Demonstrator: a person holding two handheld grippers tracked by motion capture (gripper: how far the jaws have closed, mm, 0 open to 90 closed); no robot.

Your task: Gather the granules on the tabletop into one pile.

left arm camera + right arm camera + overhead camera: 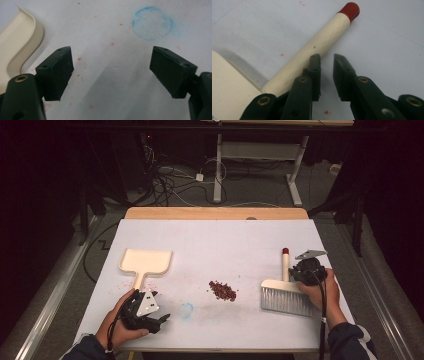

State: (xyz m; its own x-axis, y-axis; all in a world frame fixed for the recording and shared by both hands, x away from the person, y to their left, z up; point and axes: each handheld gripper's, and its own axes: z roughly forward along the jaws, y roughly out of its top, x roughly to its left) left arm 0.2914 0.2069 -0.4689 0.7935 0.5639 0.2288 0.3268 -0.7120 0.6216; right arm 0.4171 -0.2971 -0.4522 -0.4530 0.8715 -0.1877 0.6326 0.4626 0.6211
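Observation:
A cream dustpan point(145, 260) lies at the left of the white table cover, its handle point(17, 42) pointing toward the person. My left gripper point(162, 319) point(111, 50) hovers just right of that handle's end, jaws wide open with nothing between them. A small pile of red crumbs point(222, 290) sits mid-table. At the right lies a brush with grey bristles point(284, 300) and a cream, red-tipped handle point(285, 264) point(322, 37). My right gripper point(296, 274) point(326, 56) rests beside the handle, its jaws a narrow gap apart and empty, with the handle against the outside of one jaw.
A faint blue ring mark point(186, 310) point(152, 23) is on the cover just beyond the left gripper. Scattered red specks point(79, 59) dot the cover near the dustpan. The wooden table edge point(215, 213) runs along the far side, with cables and a desk frame on the floor behind.

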